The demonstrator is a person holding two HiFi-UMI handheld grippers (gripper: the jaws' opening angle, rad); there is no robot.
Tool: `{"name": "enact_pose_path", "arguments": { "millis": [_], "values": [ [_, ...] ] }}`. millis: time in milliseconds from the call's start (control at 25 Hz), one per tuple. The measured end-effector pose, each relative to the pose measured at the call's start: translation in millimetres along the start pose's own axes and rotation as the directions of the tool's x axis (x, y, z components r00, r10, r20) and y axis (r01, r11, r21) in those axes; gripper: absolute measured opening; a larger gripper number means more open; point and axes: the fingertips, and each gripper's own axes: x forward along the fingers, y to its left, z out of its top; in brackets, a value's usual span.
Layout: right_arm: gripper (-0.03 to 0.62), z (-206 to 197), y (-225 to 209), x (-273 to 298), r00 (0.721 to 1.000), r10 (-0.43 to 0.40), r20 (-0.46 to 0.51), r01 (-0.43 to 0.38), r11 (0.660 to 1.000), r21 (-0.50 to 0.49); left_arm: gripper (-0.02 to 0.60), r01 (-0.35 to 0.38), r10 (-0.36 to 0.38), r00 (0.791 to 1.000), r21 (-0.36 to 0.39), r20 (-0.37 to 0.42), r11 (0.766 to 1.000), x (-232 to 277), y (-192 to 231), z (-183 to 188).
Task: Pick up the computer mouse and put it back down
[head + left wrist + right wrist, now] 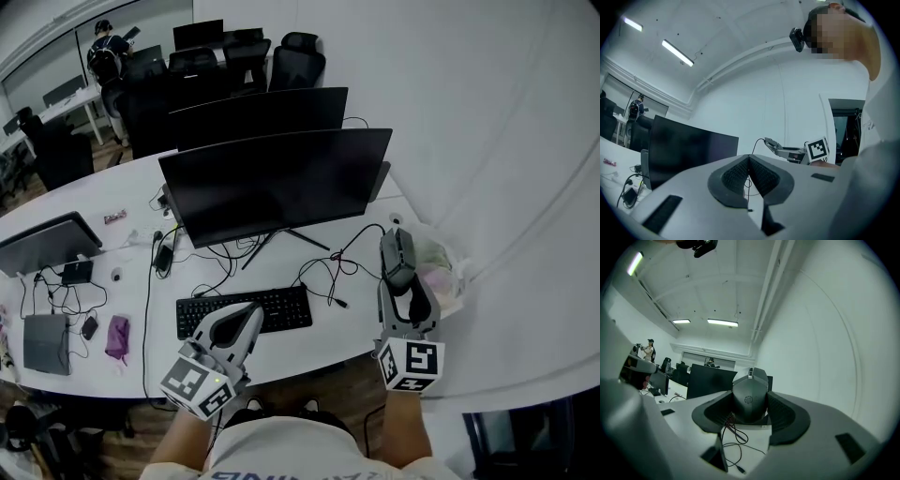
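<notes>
A dark grey computer mouse (750,397) sits clamped between the pads of my right gripper (749,408), lifted above the white desk (112,187). In the head view the mouse (397,255) rides at the tip of the right gripper (401,281), over the desk's right end. My left gripper (246,323) hovers over the black keyboard (281,307), tilted upward. In the left gripper view its jaws (749,176) are shut together with nothing between them.
Two large black monitors (277,183) stand behind the keyboard, with loose black cables (328,272) trailing across the desk. A laptop (47,242), a grey box (45,342) and a purple item (117,336) lie at the left. A clear bag (441,272) sits at the desk's right edge.
</notes>
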Motion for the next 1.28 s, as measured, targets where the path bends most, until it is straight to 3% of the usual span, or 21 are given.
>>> {"name": "enact_pose_path", "arguments": {
  "millis": [600, 1280],
  "values": [
    [0.248, 63, -2, -25, 0.987, -0.027, 0.159, 0.028, 1.0, -0.001, 0.005, 0.034, -0.036, 0.998, 0.04, 0.044, 0.999, 1, 0, 21],
    [0.247, 65, -3, -33, 0.986, -0.024, 0.167, 0.025, 1.0, -0.007, 0.005, 0.015, -0.019, 0.996, 0.042, 0.087, 0.999, -2, 0, 29]
  ]
}}
